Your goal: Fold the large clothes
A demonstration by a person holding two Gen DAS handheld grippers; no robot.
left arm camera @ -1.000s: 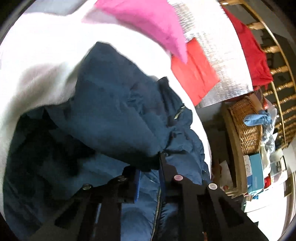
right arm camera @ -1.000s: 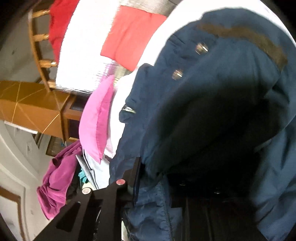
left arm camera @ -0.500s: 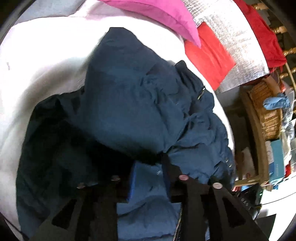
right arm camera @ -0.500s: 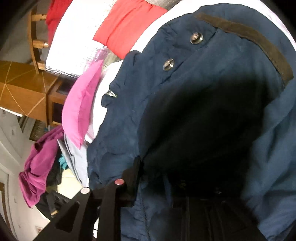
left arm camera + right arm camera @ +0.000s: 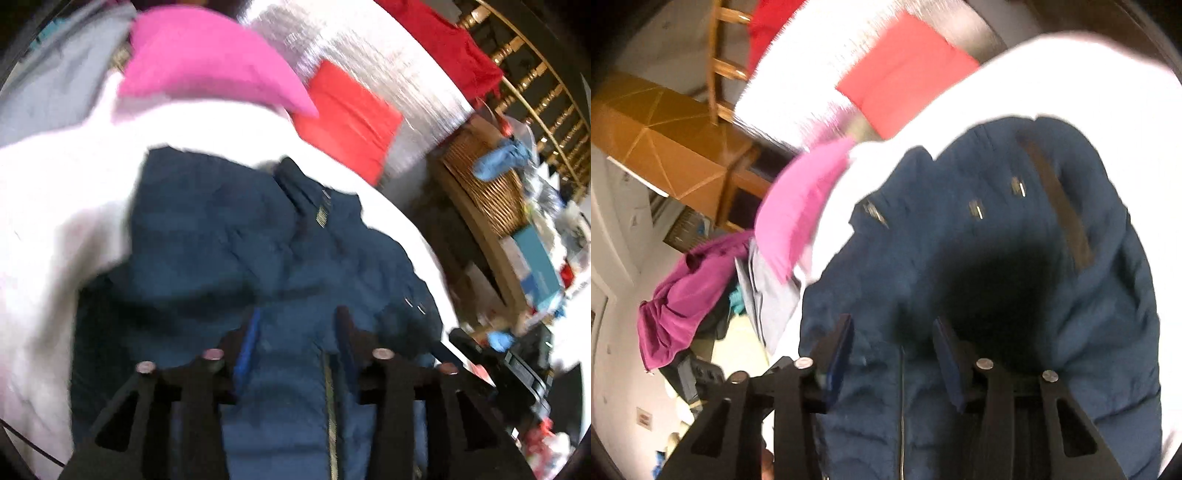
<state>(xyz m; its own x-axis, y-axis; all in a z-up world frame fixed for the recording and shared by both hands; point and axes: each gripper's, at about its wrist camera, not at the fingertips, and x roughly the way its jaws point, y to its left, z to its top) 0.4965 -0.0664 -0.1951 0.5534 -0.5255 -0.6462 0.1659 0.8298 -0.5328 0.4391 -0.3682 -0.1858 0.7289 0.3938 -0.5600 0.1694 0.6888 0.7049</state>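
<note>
Both grippers, left (image 5: pixel 295 332) and right (image 5: pixel 892 338), have just been opening, jaws apart over the navy jacket (image 5: pixel 229 251) on the white sheet (image 5: pixel 55 206); we lift clear, then regrip the hem at 6 o'clock.

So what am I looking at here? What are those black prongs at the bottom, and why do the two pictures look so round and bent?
There is no robot here. A person holds a hand tool, a gripper with two fingers, in each hand. Each carries a wide-angle camera looking along its fingers, which bends the picture. One picture is from the left gripper, the other from the right gripper.

Both look down on a navy jacket being folded on a white sheet. Beyond it lie a pink garment and a red one.

Both grippers' jaws have just been opening. They stand apart over the jacket, with its fabric seen between them, and the pads do not press on it, so nothing is held.
</note>
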